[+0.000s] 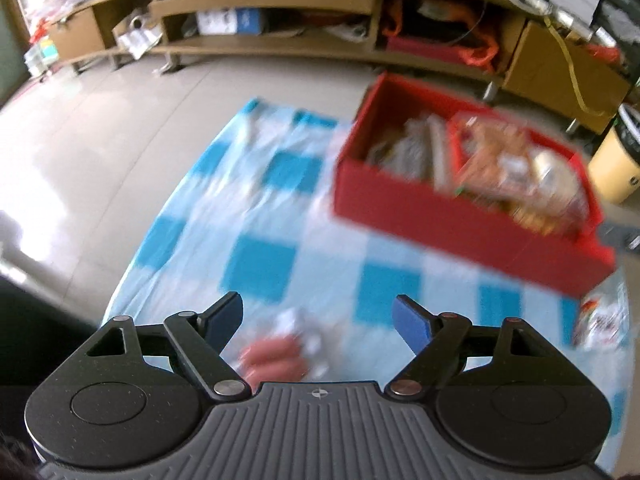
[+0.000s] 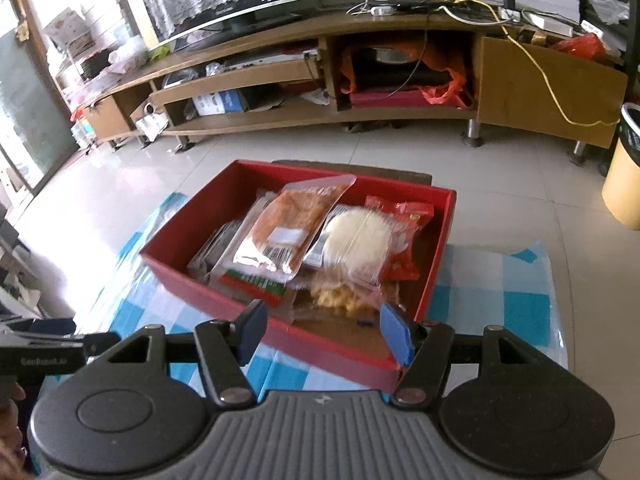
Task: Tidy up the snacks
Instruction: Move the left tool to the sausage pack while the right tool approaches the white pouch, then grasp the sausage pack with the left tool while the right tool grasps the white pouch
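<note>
The left gripper (image 1: 318,318) has its 2 fingers spread apart with nothing clamped, angled down over a small sausage packet (image 1: 280,354) lying on the checked cloth (image 1: 260,268), probably lining up to collect it. The right gripper (image 2: 322,330) also stands apart and empty, poised at the near wall of the red box (image 2: 240,296), likely having no snack to carry. Packets already fill that box, a round white cake (image 2: 358,238) on top. 1 more wrapper (image 1: 600,322) lies on the cloth beside the box.
</note>
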Demonstrator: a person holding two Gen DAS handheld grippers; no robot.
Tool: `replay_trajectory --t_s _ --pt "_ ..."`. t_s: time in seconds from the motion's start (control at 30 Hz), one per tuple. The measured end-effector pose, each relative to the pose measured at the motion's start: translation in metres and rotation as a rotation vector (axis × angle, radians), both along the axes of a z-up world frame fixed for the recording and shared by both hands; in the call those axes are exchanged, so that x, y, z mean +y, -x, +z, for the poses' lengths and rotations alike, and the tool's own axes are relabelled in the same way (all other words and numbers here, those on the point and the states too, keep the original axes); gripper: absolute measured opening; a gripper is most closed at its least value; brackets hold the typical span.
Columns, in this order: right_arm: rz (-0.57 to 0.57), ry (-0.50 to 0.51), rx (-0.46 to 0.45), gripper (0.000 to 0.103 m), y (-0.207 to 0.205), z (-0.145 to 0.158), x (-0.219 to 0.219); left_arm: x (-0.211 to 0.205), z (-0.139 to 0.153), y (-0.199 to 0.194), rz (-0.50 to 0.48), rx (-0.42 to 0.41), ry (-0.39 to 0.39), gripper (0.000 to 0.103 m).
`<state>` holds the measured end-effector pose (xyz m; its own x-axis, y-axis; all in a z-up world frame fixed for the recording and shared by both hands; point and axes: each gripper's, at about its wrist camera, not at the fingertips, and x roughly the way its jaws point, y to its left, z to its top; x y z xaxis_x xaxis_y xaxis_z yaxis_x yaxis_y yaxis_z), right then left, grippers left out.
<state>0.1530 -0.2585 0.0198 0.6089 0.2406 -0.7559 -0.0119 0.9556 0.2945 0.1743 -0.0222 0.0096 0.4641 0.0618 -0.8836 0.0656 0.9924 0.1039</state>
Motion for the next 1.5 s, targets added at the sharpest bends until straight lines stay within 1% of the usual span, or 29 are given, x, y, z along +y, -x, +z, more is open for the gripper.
replay_trajectory --t_s 0.03,0.1,0.2,0.23,0.3,0.43,0.5,0.53,0.57,0.6,0.77,0.93,1.0,1.07,1.13,1.17,1.23,1.27,1.3,1.4,1.47,1.5 --pt "0.005 -0.003 0.002 0.061 0.002 0.000 0.000 0.006 -0.003 0.002 0.002 0.014 -0.009 0.088" --pt "0.011 -0.006 0.001 0.061 0.007 0.000 0.001 0.020 -0.011 0.006 0.043 0.041 -0.013 0.088" --pt "0.021 0.004 0.006 0.061 0.008 -0.002 0.004 0.035 -0.026 0.006 0.112 0.109 0.041 0.088" --pt "0.021 0.003 0.008 0.061 0.007 -0.002 0.006 0.036 -0.030 0.004 0.126 0.119 0.060 0.088" --pt "0.027 -0.001 0.007 0.061 0.007 -0.001 0.008 0.033 -0.033 0.002 0.138 0.112 0.069 0.088" --pt "0.032 0.003 0.005 0.061 0.008 -0.003 0.005 0.023 -0.047 -0.007 0.141 0.125 0.037 0.091" --pt "0.025 0.006 0.015 0.061 0.008 -0.006 0.000 0.020 -0.056 -0.010 0.156 0.141 0.017 0.090" --pt "0.020 0.011 0.019 0.061 0.007 -0.008 -0.003 0.017 -0.059 -0.009 0.160 0.137 -0.010 0.089" --pt "0.017 0.014 0.023 0.061 0.007 -0.009 -0.005 0.015 -0.058 -0.007 0.158 0.132 -0.015 0.086" --pt "0.015 0.015 0.027 0.061 0.007 -0.010 -0.007 0.013 -0.056 -0.006 0.154 0.129 -0.003 0.075" --pt "0.012 0.019 0.035 0.061 0.013 -0.013 -0.016 0.005 -0.054 0.009 0.094 0.151 -0.013 0.074" --pt "-0.006 0.012 0.057 0.061 0.026 -0.017 -0.031 0.004 -0.049 0.025 0.066 0.172 0.046 0.074" --pt "-0.048 0.008 0.079 0.061 0.032 -0.023 -0.045 0.001 -0.045 0.028 0.046 0.164 0.068 0.074" --pt "-0.097 -0.010 0.122 0.061 0.037 -0.032 -0.061 -0.003 -0.041 0.029 0.024 0.156 0.080 0.074" --pt "-0.152 -0.017 0.137 0.061 0.042 -0.039 -0.075 -0.005 -0.042 0.026 0.011 0.162 0.098 0.074" --pt "-0.175 -0.030 0.147 0.061 0.043 -0.042 -0.081 -0.007 -0.042 0.026 0.004 0.167 0.107 0.074" --pt "-0.186 -0.072 0.174 0.064 0.045 -0.049 -0.085 -0.012 -0.044 0.025 -0.016 0.177 0.122 0.074" --pt "-0.174 -0.080 0.181 0.066 0.043 -0.053 -0.084 -0.015 -0.044 0.025 -0.024 0.180 0.124 0.074" --pt "-0.144 -0.066 0.187 0.066 0.041 -0.057 -0.081 -0.017 -0.045 0.025 -0.033 0.184 0.127 0.074" --pt "0.003 0.065 0.191 0.066 0.026 -0.068 -0.065 -0.020 -0.043 0.027 -0.049 0.190 0.146 0.074" --pt "0.055 0.115 0.153 0.066 0.015 -0.071 -0.065 -0.021 -0.043 0.027 -0.062 0.192 0.159 0.074" --pt "0.070 0.105 0.132 0.066 0.010 -0.072 -0.069 -0.021 -0.043 0.028 -0.067 0.192 0.160 0.074"
